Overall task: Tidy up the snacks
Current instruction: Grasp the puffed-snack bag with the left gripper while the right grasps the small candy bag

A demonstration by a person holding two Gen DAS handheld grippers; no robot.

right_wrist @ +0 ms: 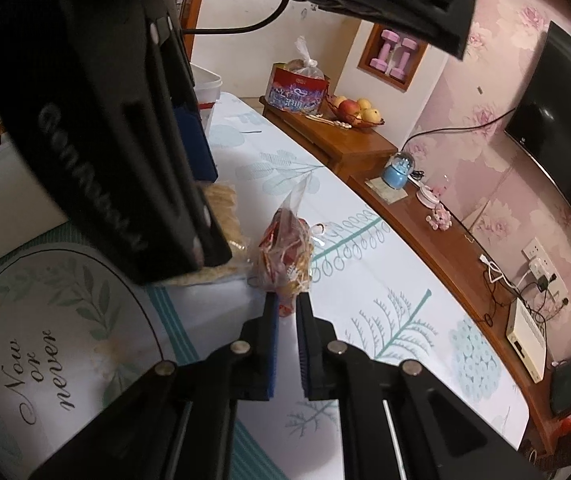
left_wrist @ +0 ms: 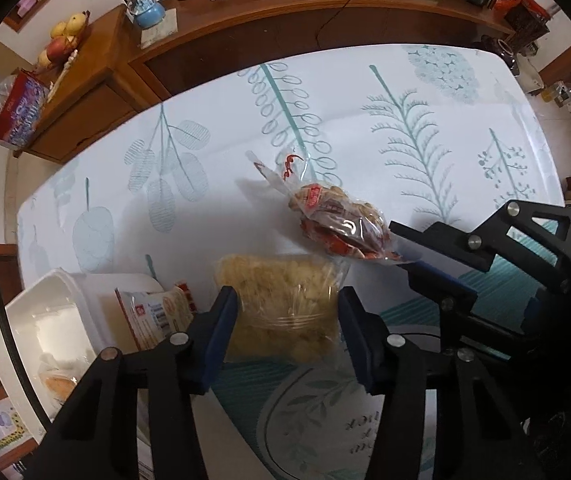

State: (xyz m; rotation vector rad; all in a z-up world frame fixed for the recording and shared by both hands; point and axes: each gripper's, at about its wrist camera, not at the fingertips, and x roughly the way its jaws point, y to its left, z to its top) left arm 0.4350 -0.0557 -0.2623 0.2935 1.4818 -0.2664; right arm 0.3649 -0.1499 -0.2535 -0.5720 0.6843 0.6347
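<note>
The tablecloth [left_wrist: 365, 80] is white with teal leaf and fern prints. One clear snack bag [left_wrist: 281, 304] holds pale yellow pieces; the other bag [left_wrist: 341, 224] shows red and tan.

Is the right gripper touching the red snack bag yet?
Touching. In the right wrist view the right gripper has its fingers closed on the red snack bag, pinching its near end between the pads.

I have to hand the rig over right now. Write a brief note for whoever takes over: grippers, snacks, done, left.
Left gripper: fingers straddle the yellow snack bag on the table; whether it is gripped is unclear.
Right gripper: shut on the end of the red snack bag, beside the yellow one.
White bin: at the left table edge, one packet propped against it, something pale inside.
Done: apparently little.
Left: probably move both bags and the packet into the bin.
</note>
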